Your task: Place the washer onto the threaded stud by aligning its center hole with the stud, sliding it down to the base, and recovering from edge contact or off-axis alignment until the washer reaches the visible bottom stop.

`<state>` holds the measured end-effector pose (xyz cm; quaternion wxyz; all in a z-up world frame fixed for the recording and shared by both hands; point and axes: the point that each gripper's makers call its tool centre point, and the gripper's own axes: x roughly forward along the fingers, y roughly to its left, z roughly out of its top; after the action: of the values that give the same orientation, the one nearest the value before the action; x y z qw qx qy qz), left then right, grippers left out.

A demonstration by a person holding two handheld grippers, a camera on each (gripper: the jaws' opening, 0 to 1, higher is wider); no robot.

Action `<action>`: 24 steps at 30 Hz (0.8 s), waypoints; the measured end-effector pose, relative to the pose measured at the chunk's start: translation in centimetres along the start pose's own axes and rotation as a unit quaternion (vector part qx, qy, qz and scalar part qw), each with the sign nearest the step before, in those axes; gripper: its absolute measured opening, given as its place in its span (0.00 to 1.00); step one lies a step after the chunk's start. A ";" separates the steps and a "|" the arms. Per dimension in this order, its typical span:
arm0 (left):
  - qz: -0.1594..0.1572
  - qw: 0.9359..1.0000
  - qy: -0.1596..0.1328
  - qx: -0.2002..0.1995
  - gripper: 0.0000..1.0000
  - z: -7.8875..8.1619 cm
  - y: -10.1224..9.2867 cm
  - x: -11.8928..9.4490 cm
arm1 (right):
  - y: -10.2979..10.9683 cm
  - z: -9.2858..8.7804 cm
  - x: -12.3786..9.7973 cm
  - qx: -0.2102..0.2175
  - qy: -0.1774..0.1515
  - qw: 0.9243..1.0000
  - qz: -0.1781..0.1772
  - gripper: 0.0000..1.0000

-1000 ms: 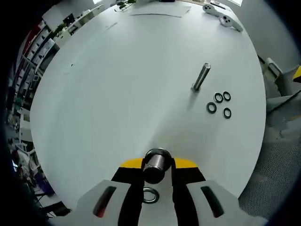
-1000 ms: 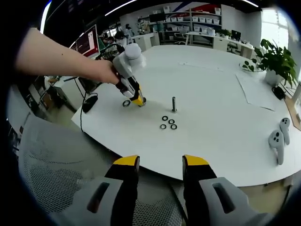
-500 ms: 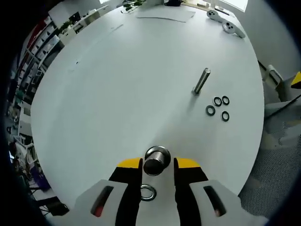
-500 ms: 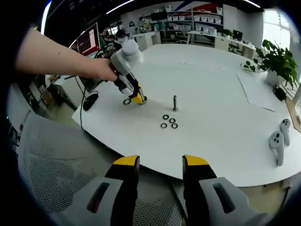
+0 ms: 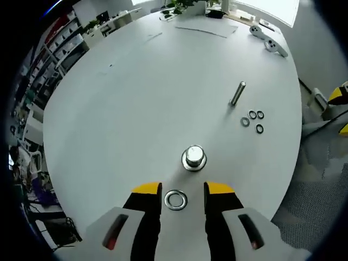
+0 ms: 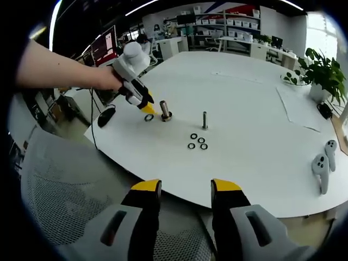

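Note:
A short steel stud [image 5: 194,156] stands upright on its round base on the white table [image 5: 125,98]. A loose steel washer [image 5: 175,199] lies flat on the table just in front of it, between the yellow tips of my open left gripper [image 5: 183,191], untouched. In the right gripper view a hand holds the left gripper [image 6: 145,104] just left of the washer [image 6: 149,117] and stud [image 6: 165,111]. My right gripper [image 6: 185,187] hangs open and empty off the table's near edge.
A taller thin stud [image 5: 237,93] stands further along the table, with several small dark washers [image 5: 253,119] beside it. Two white controllers [image 5: 269,41], paper sheets [image 5: 205,30] and a potted plant [image 6: 319,69] sit at the far side. A mesh chair [image 6: 60,196] is below the right gripper.
The left gripper's jaws have widened and drawn back from the short stud, leaving it standing on the table. The washer now lies between the tips. The right gripper has stayed put.

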<state>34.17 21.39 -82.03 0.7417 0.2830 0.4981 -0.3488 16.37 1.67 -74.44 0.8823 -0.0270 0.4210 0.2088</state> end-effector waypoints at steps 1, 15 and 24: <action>0.000 1.000 0.002 -0.002 0.29 -0.2 0.0 -0.1 | 0.0 0.0 0.0 -0.001 0.001 1.000 0.000 0.39; 0.008 1.000 0.006 -0.027 0.33 -3.3 1.4 -1.2 | 0.2 -0.4 0.2 -0.014 0.014 1.000 0.000 0.39; 0.000 0.998 0.019 -0.060 0.34 -5.2 1.4 -0.6 | 0.2 -0.4 0.2 -0.015 0.015 1.000 0.000 0.39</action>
<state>32.35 26.37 -83.09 0.7478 0.2441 0.5323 -0.3130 16.08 1.78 -74.83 0.8754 -0.0431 0.4311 0.2145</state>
